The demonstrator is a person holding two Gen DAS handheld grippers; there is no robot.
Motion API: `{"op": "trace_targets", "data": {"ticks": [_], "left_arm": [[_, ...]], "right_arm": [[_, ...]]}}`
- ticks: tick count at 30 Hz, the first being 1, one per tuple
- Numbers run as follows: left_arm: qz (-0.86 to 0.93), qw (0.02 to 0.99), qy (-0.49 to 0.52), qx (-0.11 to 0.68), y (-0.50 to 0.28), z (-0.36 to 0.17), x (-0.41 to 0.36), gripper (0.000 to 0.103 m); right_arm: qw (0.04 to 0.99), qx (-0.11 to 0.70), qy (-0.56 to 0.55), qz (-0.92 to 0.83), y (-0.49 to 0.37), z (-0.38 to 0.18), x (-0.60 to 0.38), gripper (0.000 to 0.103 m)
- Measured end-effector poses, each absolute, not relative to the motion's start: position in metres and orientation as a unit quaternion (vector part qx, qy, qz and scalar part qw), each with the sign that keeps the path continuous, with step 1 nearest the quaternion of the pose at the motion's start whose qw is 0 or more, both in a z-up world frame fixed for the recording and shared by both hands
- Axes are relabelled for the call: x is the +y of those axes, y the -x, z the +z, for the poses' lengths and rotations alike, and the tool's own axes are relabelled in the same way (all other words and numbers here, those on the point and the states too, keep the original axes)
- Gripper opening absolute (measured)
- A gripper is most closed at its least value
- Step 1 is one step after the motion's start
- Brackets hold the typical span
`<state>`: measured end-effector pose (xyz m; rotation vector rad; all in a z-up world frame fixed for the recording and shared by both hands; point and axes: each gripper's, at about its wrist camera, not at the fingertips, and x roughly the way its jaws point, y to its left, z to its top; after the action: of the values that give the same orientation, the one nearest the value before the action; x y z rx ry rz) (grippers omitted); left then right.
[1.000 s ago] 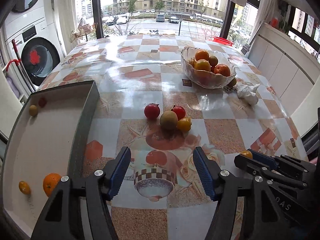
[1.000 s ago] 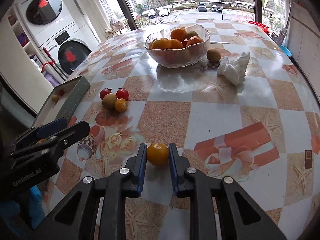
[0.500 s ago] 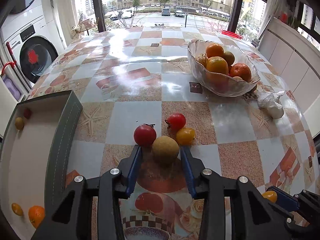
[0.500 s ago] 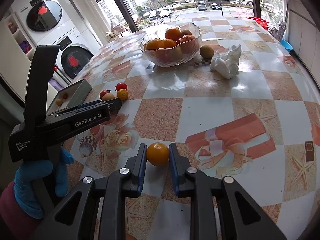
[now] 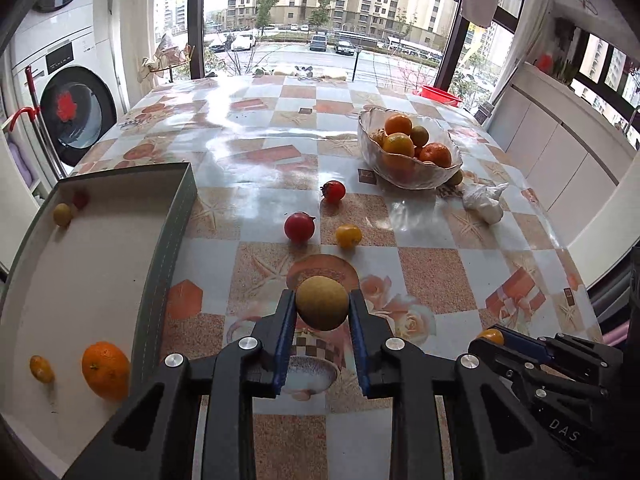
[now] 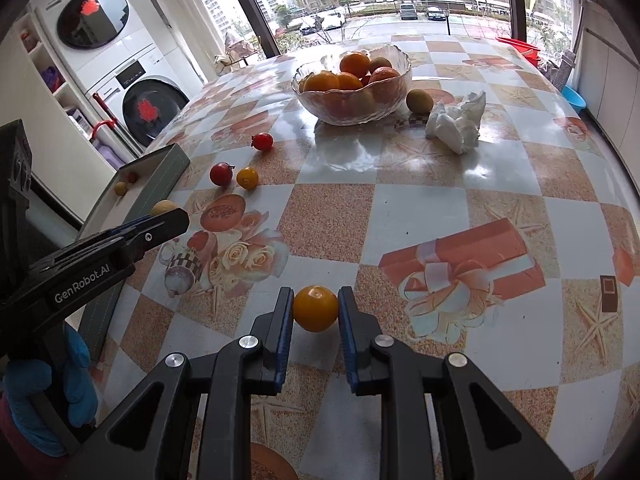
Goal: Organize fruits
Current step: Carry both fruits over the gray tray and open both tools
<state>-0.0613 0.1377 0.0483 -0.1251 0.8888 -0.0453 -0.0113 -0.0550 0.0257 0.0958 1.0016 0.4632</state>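
My left gripper is shut on a round tan fruit and holds it above the table, right of the grey tray. The tray holds an orange and several small fruits. My right gripper is shut on a small orange-yellow fruit low over the table. Two red tomatoes and a small yellow fruit lie on the table. A glass bowl of oranges stands at the back right.
A crumpled white tissue and a tan fruit lie beside the bowl. Washing machines stand to the left, white cabinets to the right. The right gripper shows in the left wrist view.
My left gripper moved forward, closed on the tan fruit and lifted it back from the group; the remaining fruits spread apart. The right gripper held its fruit nearly still.
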Motion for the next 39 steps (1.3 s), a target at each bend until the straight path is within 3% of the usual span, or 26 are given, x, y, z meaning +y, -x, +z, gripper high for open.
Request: {"op": "trace_targets", "data": {"ticks": [12,22,35,37,39], "left_arm": [[0.042,0.920,0.047,0.386,0.120,0.080,0.216,0.027],[0.108,0.915,0.072,0.383,0.148,0.057,0.281,0.027],[0.134,0.899,0.084,0.408,0.158,0.028,0.304,0.028],[0.135,0.896,0.083,0.416,0.157,0.023,0.303,0.028],[0.135,0.892,0.086,0.422,0.156,0.019,0.303,0.039]], "right_arm": [[0.832,0.471,-0.009,0.293,0.024,0.050,0.034,0.025],[0.811,0.460,0.042,0.359,0.045,0.064,0.126,0.025],[0.782,0.467,0.096,0.401,0.063,0.053,0.192,0.026],[0.785,0.464,0.094,0.399,0.064,0.055,0.187,0.036],[0.796,0.452,0.088,0.394,0.066,0.063,0.177,0.079]]}}
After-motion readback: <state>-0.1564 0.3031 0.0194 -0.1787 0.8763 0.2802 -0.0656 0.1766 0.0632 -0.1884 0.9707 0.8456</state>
